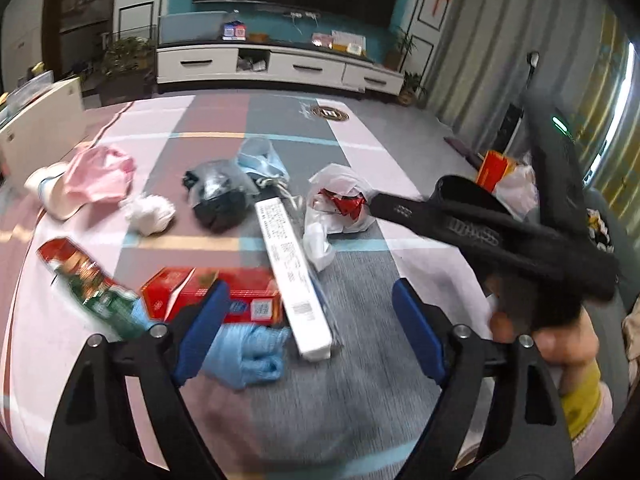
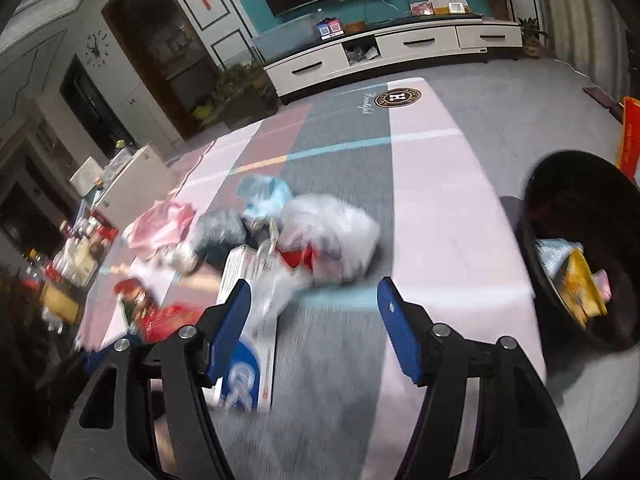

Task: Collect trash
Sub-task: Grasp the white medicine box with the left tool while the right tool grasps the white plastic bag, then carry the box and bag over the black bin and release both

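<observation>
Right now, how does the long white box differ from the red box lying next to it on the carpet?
The long white box is narrow and white with black print and a barcode; the red box is shorter, wider and red. The white box runs away from the left wrist camera and its near end overlaps the red box's end; the red box lies crosswise. Both lie flat, with neither gripper on them.

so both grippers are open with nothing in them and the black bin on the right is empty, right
Not quite: the black bin is not empty. The right wrist view shows yellow and pale wrappers already inside it. The rest holds: the left gripper and right gripper are both open with nothing between the jaws.
</observation>
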Demonstrator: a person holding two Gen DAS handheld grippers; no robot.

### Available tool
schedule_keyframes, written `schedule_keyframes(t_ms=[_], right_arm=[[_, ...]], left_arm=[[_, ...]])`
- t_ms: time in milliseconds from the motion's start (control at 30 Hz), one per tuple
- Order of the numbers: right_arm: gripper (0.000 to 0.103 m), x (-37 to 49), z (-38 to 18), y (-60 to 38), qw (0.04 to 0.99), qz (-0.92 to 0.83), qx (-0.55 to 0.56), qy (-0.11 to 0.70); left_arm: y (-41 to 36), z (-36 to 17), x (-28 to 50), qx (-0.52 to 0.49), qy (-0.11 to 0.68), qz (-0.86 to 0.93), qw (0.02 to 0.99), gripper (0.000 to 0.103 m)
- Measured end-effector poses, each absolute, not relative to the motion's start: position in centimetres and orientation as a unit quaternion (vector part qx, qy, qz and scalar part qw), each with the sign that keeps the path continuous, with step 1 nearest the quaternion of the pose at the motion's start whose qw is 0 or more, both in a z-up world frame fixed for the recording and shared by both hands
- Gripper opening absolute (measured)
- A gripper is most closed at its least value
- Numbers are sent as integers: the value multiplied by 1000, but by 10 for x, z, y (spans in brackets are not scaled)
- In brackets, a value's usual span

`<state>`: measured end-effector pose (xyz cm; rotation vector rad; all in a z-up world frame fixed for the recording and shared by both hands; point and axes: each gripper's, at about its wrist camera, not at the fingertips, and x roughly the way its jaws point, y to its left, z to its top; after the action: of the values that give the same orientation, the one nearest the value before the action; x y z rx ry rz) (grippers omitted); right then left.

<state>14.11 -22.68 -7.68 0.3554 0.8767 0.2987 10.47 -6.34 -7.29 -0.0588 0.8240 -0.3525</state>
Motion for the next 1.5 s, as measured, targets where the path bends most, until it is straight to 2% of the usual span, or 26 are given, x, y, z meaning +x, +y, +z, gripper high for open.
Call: schedule_keyframes(t_ms=[167,200,233,300,333,400,533,600,700,733,767,967,1267,1500], right_arm=[[65,188,-99,-217,872,136,147,447],[61,191,-103,-215,868,141,144,454],[43,193,-105,-214,867,146,143,455],[28,191,-106,-215,866,147,139,456],[21,187,-104,-219,867,148,146,453],[18,178,-93,-230,874,147,165,433],[18,152,-65,-259,891,150,199,379],[18,142,-56,-271,897,148,207,362],[18,128,-49,-291,901,141,223,344],[18,126,-48,-295,902,139,227,340],[18,123,-47,-300,903,136,229,335],[18,113,-47,-323,904,128,249,322],[18,87,-39,-381,911,71,283,291],[18,78,-60,-428,902,-11,306,304]], left_arm=[[-75,-79,129,-8,412,-169,895,82],[-76,-80,133,-6,416,-168,893,81],[-78,-83,138,-2,422,-167,891,79],[-80,-87,145,0,434,-169,885,77],[-81,-89,148,0,436,-168,884,76],[-84,-90,153,5,441,-163,883,73],[-91,-96,160,22,452,-149,879,71],[-92,-98,164,17,458,-146,877,67],[-95,-105,173,13,473,-140,870,47],[-96,-107,175,13,479,-140,867,33],[-97,-109,177,9,485,-138,863,28],[-103,-100,165,6,478,-136,867,25],[-121,-32,108,0,413,-200,889,26],[-188,-7,121,14,373,-265,889,26]])
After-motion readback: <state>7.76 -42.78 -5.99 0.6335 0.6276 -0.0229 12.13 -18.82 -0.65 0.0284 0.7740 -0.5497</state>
